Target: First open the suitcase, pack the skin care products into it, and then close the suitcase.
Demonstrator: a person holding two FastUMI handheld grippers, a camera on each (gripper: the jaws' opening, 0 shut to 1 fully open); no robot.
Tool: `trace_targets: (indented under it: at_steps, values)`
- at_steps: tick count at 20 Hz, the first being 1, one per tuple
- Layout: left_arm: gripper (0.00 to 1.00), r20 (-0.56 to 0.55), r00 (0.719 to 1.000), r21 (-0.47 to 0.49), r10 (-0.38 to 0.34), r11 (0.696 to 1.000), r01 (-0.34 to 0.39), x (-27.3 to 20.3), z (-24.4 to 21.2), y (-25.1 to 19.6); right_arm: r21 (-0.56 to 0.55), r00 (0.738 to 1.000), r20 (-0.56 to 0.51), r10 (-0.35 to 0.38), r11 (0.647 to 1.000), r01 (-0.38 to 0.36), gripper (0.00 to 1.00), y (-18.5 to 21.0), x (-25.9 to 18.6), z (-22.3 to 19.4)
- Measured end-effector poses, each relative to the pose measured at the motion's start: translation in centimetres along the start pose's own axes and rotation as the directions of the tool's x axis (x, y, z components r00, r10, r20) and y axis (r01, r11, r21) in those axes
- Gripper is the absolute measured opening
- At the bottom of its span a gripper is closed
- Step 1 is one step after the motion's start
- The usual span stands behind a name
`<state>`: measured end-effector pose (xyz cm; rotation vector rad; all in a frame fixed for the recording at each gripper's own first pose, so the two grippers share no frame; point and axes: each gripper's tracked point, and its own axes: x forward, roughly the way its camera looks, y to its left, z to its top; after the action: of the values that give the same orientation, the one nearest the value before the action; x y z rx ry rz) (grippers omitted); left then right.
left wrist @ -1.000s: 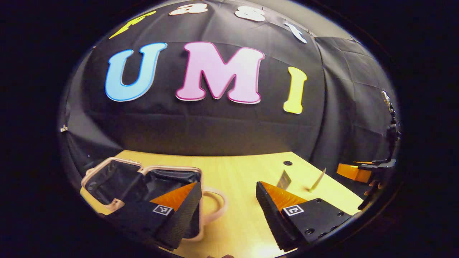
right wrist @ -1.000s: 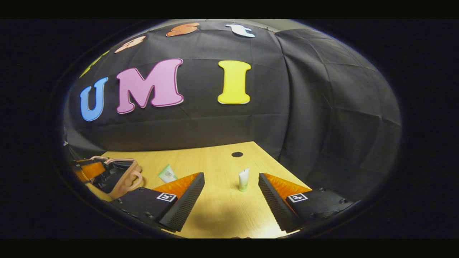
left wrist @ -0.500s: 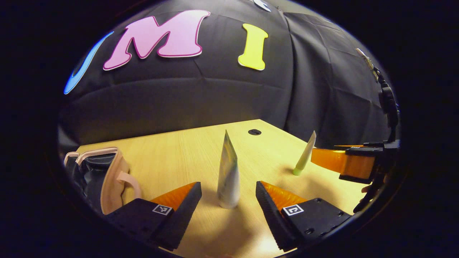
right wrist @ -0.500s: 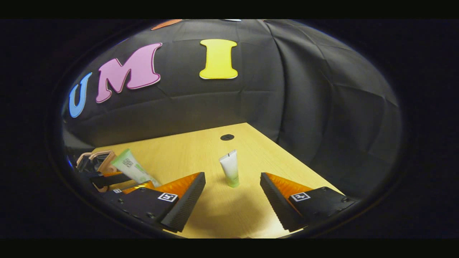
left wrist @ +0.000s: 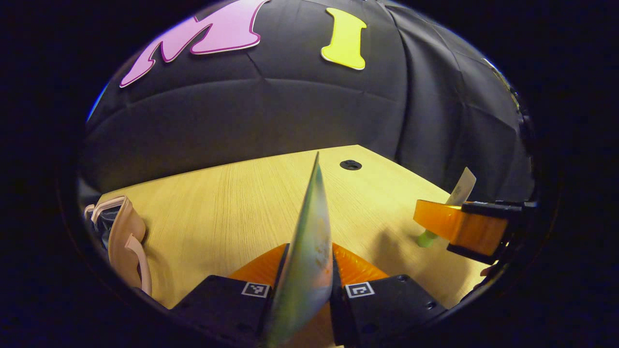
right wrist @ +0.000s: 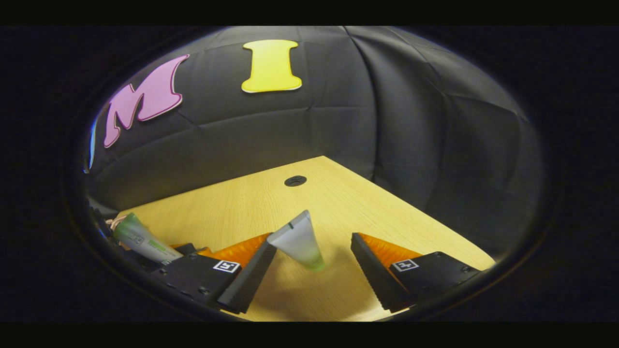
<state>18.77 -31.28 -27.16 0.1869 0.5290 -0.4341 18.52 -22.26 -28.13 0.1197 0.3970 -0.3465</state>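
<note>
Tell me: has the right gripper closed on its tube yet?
No, in the right gripper view the right gripper stands open around the small tube, with a clear gap on one side.

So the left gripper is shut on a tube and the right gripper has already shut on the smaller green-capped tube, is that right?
Not quite. The left gripper is shut on its tube, but in the right gripper view the right gripper is open, with the green-capped tube standing between its fingers, ungripped.

The right gripper stood wide open low in the frame. A small tube stood cap-down on the wooden table between its fingers, leaning left.
</note>
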Motion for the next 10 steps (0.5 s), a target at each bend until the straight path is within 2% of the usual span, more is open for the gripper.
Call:
trace_targets:
  at_steps: [4, 6, 8, 9, 10]
  values:
    - [0.41, -0.001, 1.0, -0.009, -0.005, 1.0, 0.005, -0.8, -0.5, 0.4, -0.059, 1.0, 0.009, -0.018, 0.998, 0.018, 0.96, 0.6, 1.7, 0.0]
    - [0.41, -0.003, 1.0, -0.009, 0.001, 1.0, -0.001, -1.3, -0.8, 0.7, -0.075, 0.999, 0.003, -0.043, 0.996, 0.043, 0.61, 0.2, 2.0, -0.3]
    - [0.41, -0.003, 1.0, -0.014, 0.005, 1.0, -0.005, -2.0, -1.2, 1.0, -0.074, 0.999, -0.004, -0.032, 0.997, 0.032, 0.26, 0.2, 2.0, -0.6]
    - [0.41, -0.003, 1.0, -0.018, 0.009, 1.0, -0.009, -2.2, -1.4, 1.1, -0.077, 1.0, -0.005, -0.015, 0.997, 0.015, 0.21, 0.5, 1.7, -0.7]
    - [0.41, -0.001, 1.0, -0.024, 0.009, 1.0, -0.009, -2.5, -1.5, 1.3, -0.091, 1.0, -0.009, -0.001, 0.996, 0.0, 0.2, 0.7, 1.4, -0.8]
